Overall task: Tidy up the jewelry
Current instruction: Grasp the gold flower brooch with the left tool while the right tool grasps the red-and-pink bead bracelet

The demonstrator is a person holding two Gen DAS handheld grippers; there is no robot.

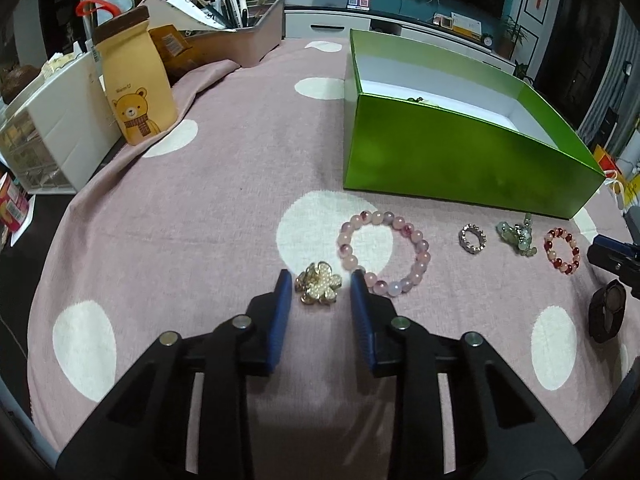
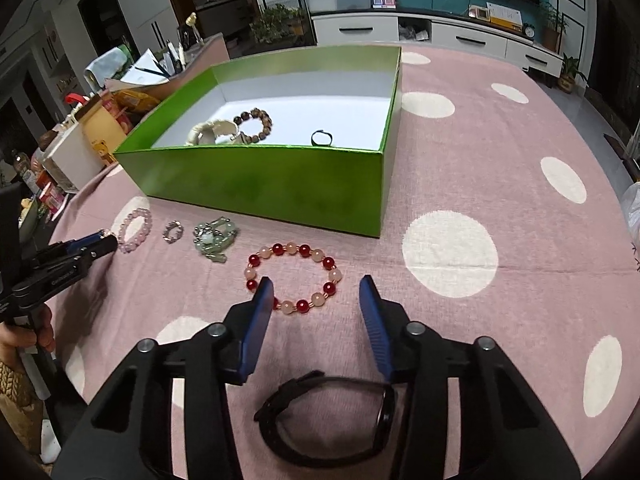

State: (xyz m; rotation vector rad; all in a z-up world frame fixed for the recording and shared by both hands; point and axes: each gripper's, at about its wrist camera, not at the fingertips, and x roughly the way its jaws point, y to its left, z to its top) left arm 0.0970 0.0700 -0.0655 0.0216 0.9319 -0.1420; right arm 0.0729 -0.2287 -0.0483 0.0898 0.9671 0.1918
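My left gripper [image 1: 320, 280] is open, its blue fingers on either side of a gold pearl flower brooch [image 1: 319, 288] on the pink cloth. To its right lie a pink bead bracelet [image 1: 384, 253], a silver ring [image 1: 473, 238], a green jade piece [image 1: 516, 236], a red-and-pink bead bracelet [image 2: 294, 277] and a black watch [image 2: 328, 412]. My right gripper [image 2: 316, 286] is open over the red-and-pink bracelet, the watch under it. The green box [image 2: 280, 184] holds a brown bead bracelet [image 2: 254, 124], a white piece [image 2: 212, 132] and a black ring [image 2: 322, 138].
A bear-print pouch [image 1: 134, 80], a white drawer unit [image 1: 52, 136] and a desk organizer with pens [image 1: 236, 28] stand at the table's left back. The pink dotted cloth [image 2: 480, 160] covers the table. A white plastic bag [image 2: 632, 208] shows at the right edge.
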